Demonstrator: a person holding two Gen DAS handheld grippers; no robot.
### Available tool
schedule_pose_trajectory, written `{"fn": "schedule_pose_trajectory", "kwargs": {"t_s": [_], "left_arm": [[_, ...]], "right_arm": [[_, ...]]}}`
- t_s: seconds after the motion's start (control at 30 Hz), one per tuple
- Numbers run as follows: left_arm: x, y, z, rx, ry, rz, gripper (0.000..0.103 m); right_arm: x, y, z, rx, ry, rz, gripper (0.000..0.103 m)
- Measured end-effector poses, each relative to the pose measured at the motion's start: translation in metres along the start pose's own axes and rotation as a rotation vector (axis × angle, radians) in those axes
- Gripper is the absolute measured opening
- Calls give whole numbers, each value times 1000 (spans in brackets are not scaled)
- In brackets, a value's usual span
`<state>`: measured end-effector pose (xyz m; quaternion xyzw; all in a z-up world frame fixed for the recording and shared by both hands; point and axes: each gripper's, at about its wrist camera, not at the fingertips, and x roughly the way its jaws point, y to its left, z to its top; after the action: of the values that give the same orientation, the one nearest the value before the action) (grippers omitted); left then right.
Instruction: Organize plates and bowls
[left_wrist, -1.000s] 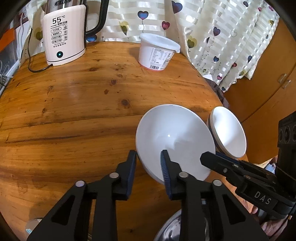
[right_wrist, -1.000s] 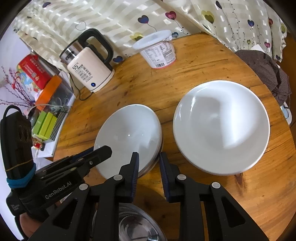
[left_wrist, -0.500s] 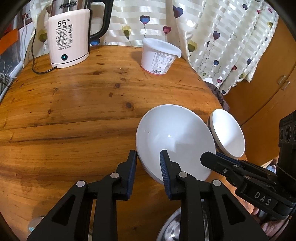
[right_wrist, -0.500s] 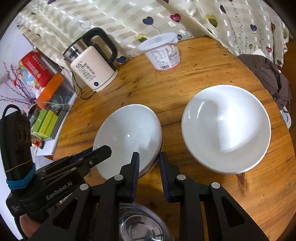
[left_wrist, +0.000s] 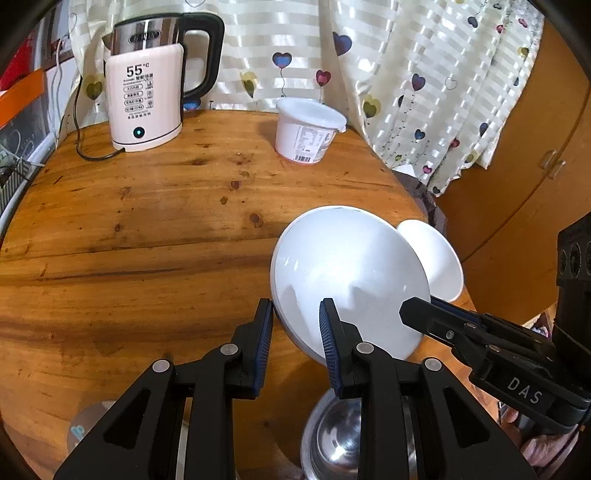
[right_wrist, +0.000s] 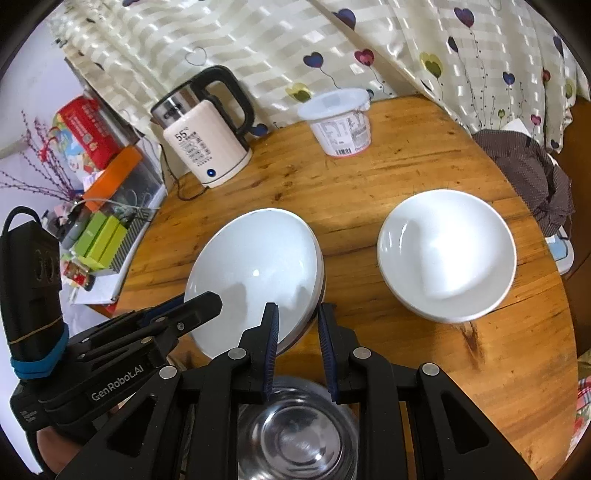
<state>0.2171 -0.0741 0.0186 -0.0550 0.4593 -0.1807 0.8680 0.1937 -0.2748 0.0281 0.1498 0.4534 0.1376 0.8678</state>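
Observation:
A stack of white plates (left_wrist: 347, 273) is held tilted above the round wooden table (left_wrist: 147, 229); it also shows in the right wrist view (right_wrist: 255, 273). My left gripper (left_wrist: 295, 325) is shut on its near-left rim. My right gripper (right_wrist: 295, 325) is shut on its near-right rim and shows in the left wrist view (left_wrist: 417, 310). A second stack of white deep plates (right_wrist: 447, 254) sits on the table to the right, also seen in the left wrist view (left_wrist: 439, 258). A steel bowl (right_wrist: 295, 435) lies below the grippers.
A pink electric kettle (left_wrist: 147, 96) with its cord stands at the back left. A white lidded tub (left_wrist: 308, 133) stands at the back centre. A heart-patterned curtain (left_wrist: 424, 74) hangs behind. A dark cloth (right_wrist: 528, 173) lies at the table's right edge. Boxes (right_wrist: 99, 236) crowd a shelf at left.
Both grippers have lifted the held plate stack up and toward me. The kettle, tub and second stack now appear farther away and lower in view.

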Motion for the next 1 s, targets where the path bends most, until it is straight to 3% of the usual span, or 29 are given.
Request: {"fn": "schedule_pose_trajectory", "kwargs": {"t_s": [0.63,1.0], "left_arm": [[-40,-16,-41,25,-1,-14,27],[-44,-28,-65,40,35,-28,27]], "right_arm": [[-42,13,-42,-9,-19,-15,21],[-58,6,-71,15,-9,-31,21]]}}
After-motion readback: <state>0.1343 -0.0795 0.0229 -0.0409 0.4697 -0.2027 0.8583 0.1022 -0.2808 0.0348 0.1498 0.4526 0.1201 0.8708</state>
